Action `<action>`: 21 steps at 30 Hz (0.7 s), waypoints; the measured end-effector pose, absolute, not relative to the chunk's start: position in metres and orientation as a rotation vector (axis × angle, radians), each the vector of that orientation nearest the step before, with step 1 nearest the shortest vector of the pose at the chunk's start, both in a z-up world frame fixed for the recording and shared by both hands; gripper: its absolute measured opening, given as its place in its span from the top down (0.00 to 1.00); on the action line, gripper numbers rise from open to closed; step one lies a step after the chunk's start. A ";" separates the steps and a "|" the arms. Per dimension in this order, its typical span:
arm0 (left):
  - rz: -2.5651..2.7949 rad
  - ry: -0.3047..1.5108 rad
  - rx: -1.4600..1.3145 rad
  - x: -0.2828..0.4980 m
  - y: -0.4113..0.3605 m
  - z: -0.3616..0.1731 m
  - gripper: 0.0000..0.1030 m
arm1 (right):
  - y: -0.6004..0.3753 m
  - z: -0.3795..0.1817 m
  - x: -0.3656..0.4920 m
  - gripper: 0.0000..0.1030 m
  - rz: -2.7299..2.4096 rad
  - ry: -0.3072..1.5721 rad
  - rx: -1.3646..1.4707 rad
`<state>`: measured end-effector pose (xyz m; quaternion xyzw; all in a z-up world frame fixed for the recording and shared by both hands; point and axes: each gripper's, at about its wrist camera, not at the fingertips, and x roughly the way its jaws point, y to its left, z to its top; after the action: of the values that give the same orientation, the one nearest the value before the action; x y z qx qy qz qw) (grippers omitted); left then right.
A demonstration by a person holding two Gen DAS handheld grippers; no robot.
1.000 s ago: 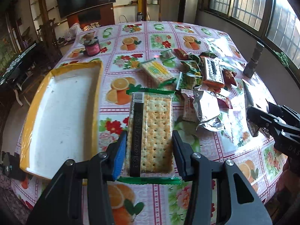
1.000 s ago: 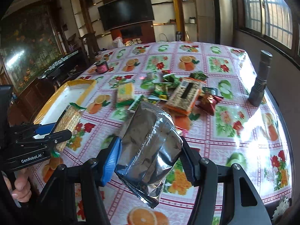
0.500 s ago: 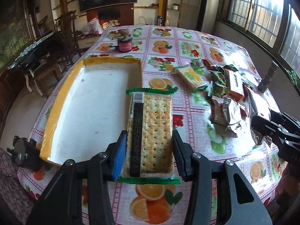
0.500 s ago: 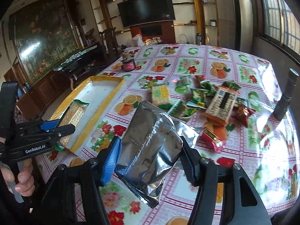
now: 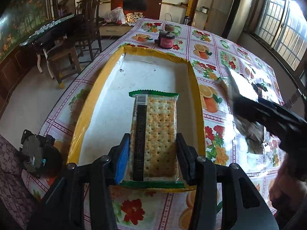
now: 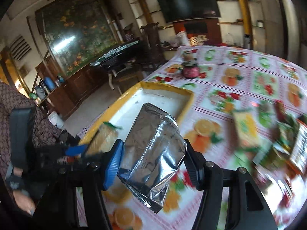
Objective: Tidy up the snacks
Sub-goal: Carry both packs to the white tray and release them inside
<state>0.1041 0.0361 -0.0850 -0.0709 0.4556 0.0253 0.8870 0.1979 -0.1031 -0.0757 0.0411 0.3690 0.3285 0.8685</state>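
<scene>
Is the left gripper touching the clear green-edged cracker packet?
Touching. The left wrist view shows the left gripper pads pressed against both sides of the cracker packet.

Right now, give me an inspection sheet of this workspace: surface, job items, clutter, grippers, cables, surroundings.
Surface: table under a fruit-and-flower cloth.
Job's things: yellow-rimmed tray, white floor bare; cracker pack held over it; silver foil pouch held; loose snack packets heaped on the cloth, blurred.
Clutter: dark jar beyond the tray; round black device at the table edge.
Grippers: left gripper shut on the cracker pack; right gripper shut on the pouch.
Cables: nothing seen.
Surroundings: television, wooden chairs, windows.
</scene>
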 end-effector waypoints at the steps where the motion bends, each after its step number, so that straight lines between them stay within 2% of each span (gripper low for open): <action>1: 0.055 0.950 -0.146 0.106 0.037 -0.087 0.53 | -0.096 -0.076 0.203 0.41 0.699 0.774 0.085; 10: 0.060 1.005 -0.157 0.120 0.055 -0.110 0.53 | -0.027 -0.108 0.251 0.41 0.760 0.858 0.039; 21: 0.076 1.070 -0.164 0.136 0.067 -0.134 0.53 | -0.012 -0.131 0.264 0.39 0.725 0.924 -0.025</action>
<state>0.1365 0.0673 -0.1342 -0.0781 0.5091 0.0363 0.8564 0.2642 -0.0121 -0.1306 -0.0120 0.4359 0.3422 0.8323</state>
